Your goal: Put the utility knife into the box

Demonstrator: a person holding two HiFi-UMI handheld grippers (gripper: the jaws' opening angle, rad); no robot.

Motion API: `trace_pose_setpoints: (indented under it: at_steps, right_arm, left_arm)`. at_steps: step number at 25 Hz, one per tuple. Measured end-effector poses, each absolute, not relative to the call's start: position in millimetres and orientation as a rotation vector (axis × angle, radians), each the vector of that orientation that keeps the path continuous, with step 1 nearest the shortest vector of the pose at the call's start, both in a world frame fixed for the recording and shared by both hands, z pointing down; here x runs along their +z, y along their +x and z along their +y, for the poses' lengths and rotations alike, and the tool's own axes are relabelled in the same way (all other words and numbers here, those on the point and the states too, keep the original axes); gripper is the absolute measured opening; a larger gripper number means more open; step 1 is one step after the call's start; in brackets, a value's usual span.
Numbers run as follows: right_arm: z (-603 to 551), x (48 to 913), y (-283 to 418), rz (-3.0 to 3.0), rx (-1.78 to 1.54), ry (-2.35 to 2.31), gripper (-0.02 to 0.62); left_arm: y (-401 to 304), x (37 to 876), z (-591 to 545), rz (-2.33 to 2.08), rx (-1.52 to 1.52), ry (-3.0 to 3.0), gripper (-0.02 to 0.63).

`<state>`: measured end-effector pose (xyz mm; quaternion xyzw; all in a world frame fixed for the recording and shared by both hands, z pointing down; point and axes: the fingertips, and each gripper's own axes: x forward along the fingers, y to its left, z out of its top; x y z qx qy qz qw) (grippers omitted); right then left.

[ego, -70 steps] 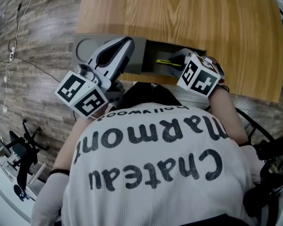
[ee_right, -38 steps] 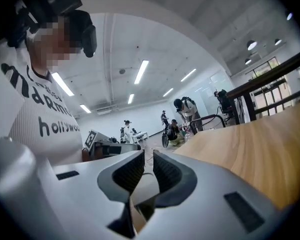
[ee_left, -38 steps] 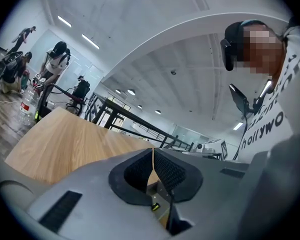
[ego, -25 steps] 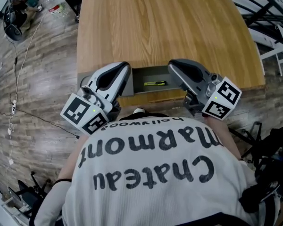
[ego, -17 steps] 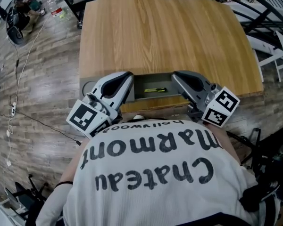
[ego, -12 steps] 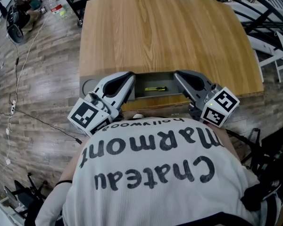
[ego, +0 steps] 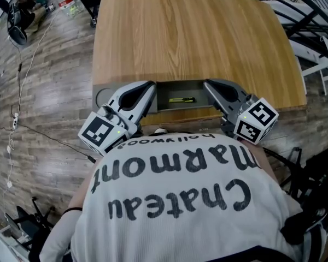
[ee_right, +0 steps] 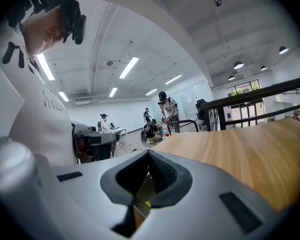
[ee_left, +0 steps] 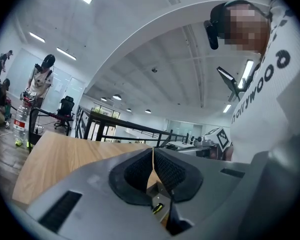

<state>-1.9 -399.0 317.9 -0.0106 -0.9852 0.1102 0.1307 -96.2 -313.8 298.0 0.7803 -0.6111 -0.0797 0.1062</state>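
Observation:
The yellow-and-black utility knife (ego: 182, 100) lies flat inside the grey box (ego: 180, 83), which is set at the table's near edge. My left gripper (ego: 149, 89) rests at the box's left side, shut and empty. My right gripper (ego: 209, 85) sits at the box's right side, also shut, with nothing between its pads. In the left gripper view the jaws meet in a thin line (ee_left: 153, 153), and a sliver of the knife (ee_left: 157, 208) shows below them. The right gripper view shows the same closed seam (ee_right: 149, 155) over a glimpse of the knife (ee_right: 147, 204).
The wooden table (ego: 191, 31) stretches away beyond the box. My white printed shirt (ego: 175, 195) fills the lower head view. Cables lie on the plank floor (ego: 22, 91) to the left, and black metal frames (ego: 311, 21) stand to the right. People stand far off (ee_right: 165, 109).
The right gripper, which was over the knife in the box, has drawn back to the box's right side and shut. The knife stays lying in the box. The left gripper barely moved.

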Motion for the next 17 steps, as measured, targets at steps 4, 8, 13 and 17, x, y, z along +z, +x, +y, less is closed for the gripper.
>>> trace_pose_setpoints:
  at_steps: [4, 8, 13, 17]
  right_arm:
    - [-396.0, 323.2, -3.6, -2.841, 0.292, -0.041, 0.009]
    - [-394.7, 324.8, -4.9, -2.823, 0.262, -0.049, 0.008]
    - [-394.8, 327.3, -4.6, -2.817, 0.259, -0.064, 0.009]
    - [-394.2, 334.2, 2.1, -2.784, 0.161, -0.06, 0.009]
  left_arm:
    - [-103.5, 306.9, -309.9, -1.83, -0.216, 2.297, 0.014]
    - [-103.1, 294.4, -314.3, -1.836, -0.281, 2.248, 0.014]
    - [-108.6, 293.4, -315.5, -1.863, -0.295, 2.233, 0.014]
    - [-103.6, 294.6, -315.5, -1.864, -0.299, 2.228, 0.014]
